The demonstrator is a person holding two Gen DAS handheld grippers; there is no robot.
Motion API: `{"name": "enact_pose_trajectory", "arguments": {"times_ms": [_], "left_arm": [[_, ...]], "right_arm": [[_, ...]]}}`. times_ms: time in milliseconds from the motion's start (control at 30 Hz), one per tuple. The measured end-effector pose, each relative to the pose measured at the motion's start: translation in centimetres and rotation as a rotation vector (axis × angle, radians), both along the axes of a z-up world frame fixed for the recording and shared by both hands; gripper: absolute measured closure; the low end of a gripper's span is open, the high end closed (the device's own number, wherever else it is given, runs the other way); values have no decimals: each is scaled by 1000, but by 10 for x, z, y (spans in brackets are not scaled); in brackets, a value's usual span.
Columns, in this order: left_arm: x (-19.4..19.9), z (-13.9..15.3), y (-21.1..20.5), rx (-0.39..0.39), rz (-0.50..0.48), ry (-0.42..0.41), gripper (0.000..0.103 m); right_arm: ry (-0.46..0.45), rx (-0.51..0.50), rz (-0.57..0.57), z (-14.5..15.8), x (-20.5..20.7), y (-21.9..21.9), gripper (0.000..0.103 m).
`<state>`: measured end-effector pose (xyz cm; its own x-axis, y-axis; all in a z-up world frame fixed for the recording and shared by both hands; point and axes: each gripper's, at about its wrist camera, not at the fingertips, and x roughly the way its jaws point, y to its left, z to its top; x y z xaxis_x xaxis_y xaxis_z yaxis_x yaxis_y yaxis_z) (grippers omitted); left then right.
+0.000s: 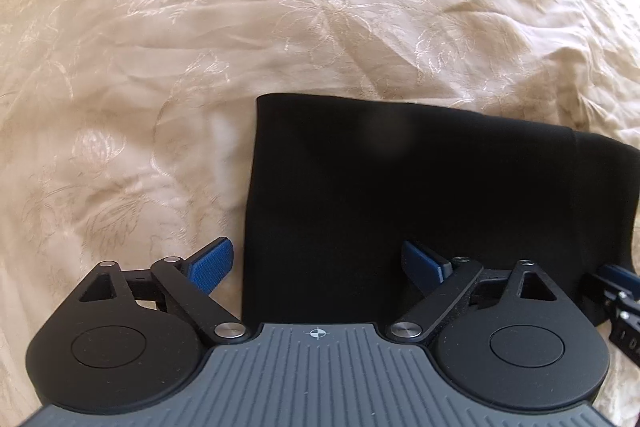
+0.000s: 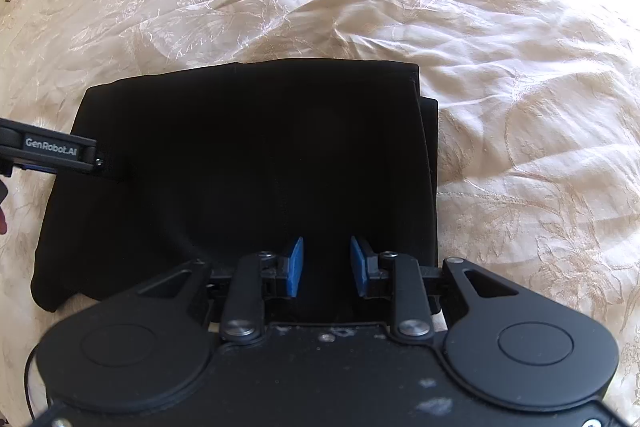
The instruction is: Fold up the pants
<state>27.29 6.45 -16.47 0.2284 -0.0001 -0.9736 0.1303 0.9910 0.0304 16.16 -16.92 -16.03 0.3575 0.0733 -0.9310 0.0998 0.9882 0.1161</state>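
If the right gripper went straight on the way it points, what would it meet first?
The right gripper, jaws open, would most likely meet the folded black pants lying on the cream bedspread; its height above them is unclear.

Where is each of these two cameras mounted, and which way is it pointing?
Left wrist view: sits on the left gripper, looking forward and down at the left edge of the black pants on the cream bedspread; its own blue fingers, spread wide, show.
Right wrist view: sits on the right gripper, looking over the pants' right part; its fingers stand slightly apart.
Shared: the pants, the bedspread, and each view catches the other gripper at its edge.
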Motion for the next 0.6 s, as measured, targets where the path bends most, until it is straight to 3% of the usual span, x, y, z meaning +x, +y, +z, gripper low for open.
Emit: {"name": "enact_pose_trajectory", "arguments": {"times_ms": [200, 333, 467, 600], "left_arm": [[-45, -8, 27, -67, 19, 50, 10], [-65, -10, 41, -119, 54, 43, 10], [-66, 3, 33, -76, -23, -50, 12], [-55, 6, 15, -53, -109, -84, 12]], "right_arm": [[-21, -1, -2, 0, -7, -1, 75], [-43, 69, -28, 8, -12, -14, 72], [-120, 163, -125, 26, -21, -45, 65], [-192, 104, -186, 34, -23, -72, 62]]}}
